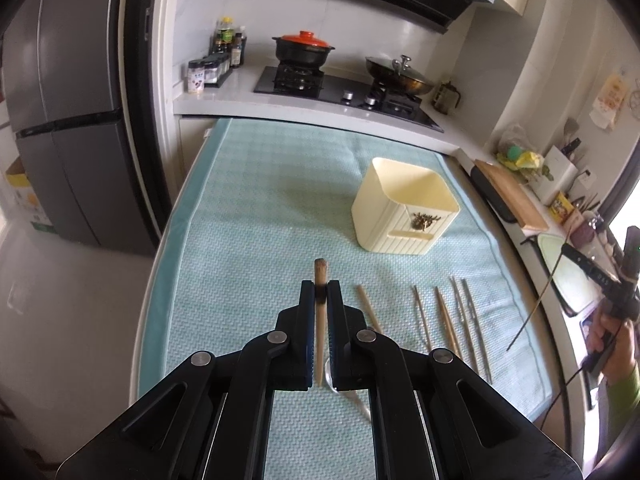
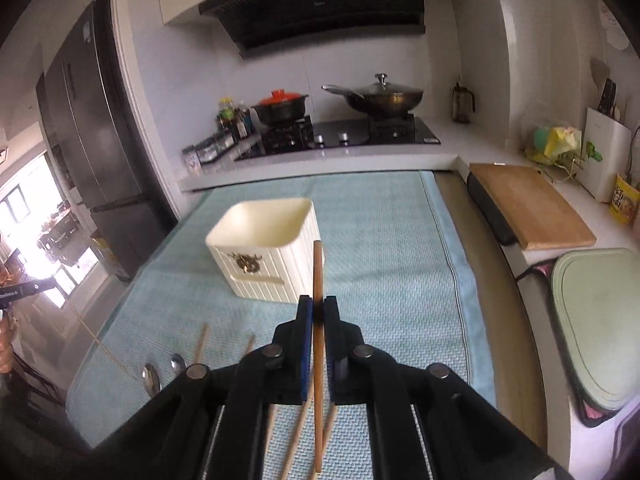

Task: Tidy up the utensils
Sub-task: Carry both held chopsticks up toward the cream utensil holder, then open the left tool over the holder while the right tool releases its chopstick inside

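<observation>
My left gripper (image 1: 320,292) is shut on a wooden chopstick (image 1: 319,276) with a dark band, held above the teal mat (image 1: 248,240). My right gripper (image 2: 317,307) is shut on a brown chopstick (image 2: 317,264), held upright in front of the cream utensil holder (image 2: 264,252). The holder (image 1: 404,208) stands open and empty-looking at the mat's middle. Several loose chopsticks (image 1: 448,320) lie on the mat near the front. Two metal spoons (image 2: 152,378) lie at the front left. The right gripper with its chopstick also shows at the edge of the left wrist view (image 1: 616,280).
A stove (image 1: 344,88) with a red-lidded pot (image 1: 304,48) and a wok (image 1: 400,74) stands behind the mat. A fridge (image 1: 68,120) is at the left. A wooden cutting board (image 2: 528,204), a green board (image 2: 600,320) and a knife block (image 2: 604,156) are on the right counter.
</observation>
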Tool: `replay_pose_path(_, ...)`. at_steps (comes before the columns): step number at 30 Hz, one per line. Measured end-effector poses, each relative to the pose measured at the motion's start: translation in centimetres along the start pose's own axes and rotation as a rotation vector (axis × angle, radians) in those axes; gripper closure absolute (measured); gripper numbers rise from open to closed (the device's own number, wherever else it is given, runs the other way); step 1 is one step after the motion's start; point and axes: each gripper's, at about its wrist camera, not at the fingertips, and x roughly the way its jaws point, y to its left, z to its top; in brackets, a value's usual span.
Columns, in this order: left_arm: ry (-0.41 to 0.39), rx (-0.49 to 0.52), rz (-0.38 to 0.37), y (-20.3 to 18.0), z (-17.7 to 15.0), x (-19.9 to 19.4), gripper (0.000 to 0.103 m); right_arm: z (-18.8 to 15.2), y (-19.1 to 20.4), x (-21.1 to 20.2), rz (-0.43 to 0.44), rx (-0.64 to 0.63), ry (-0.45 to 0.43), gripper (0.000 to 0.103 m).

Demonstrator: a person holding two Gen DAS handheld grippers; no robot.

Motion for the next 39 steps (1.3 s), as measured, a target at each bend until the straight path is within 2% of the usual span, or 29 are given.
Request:
replay_pose_path(5, -0.020, 0.010, -0.027, -0.9, 2.6, -0.5, 0.099, 2.7, 1.6, -2.2, 0.028, -0.016, -0.085, 0.097)
replay_pose_path(9, -0.050, 0.032, -0.040, -2.2, 5.8, -0.8, 0.099, 5.4, 2.8, -1.7, 0.035, -0.021, -0.118, 0.097)
replay_pose_path(16, -0.132, 0.080, -0.077, -5.7, 13.4, -0.4, 0.099, 11.5, 4.5, 0.2, 0.053, -0.018, -0.200, 0.097)
replay_pose_path(21, -0.170, 0.120, -0.091, -8.8, 18.1, 2.2, 0.099, 15.8, 5.7, 3.4, 0.058, -0.035, -0.262, 0.097)
replay_pose_path(25, -0.161, 0.154, -0.087, -11.0, 20.5, 6.2, 0.099, 17.8, 5.9, 7.3, 0.076, -0.033, -0.281, 0.097)
replay_pose_path(29, -0.112, 0.170, -0.088, -12.4, 21.4, 11.4, 0.099, 18.3, 5.7, 12.2, 0.097, -0.039, -0.244, 0.097)
replay_pose_path(35, -0.007, 0.166, -0.090, -13.0, 20.5, 18.8, 0.099, 15.8, 5.5, 19.1, 0.118, -0.058, -0.094, 0.097)
replay_pose_path(39, 0.055, 0.185, -0.075, -13.6, 19.1, 22.0, 0.098, 14.1, 5.6, 22.2, 0.130, -0.067, 0.002, 0.096)
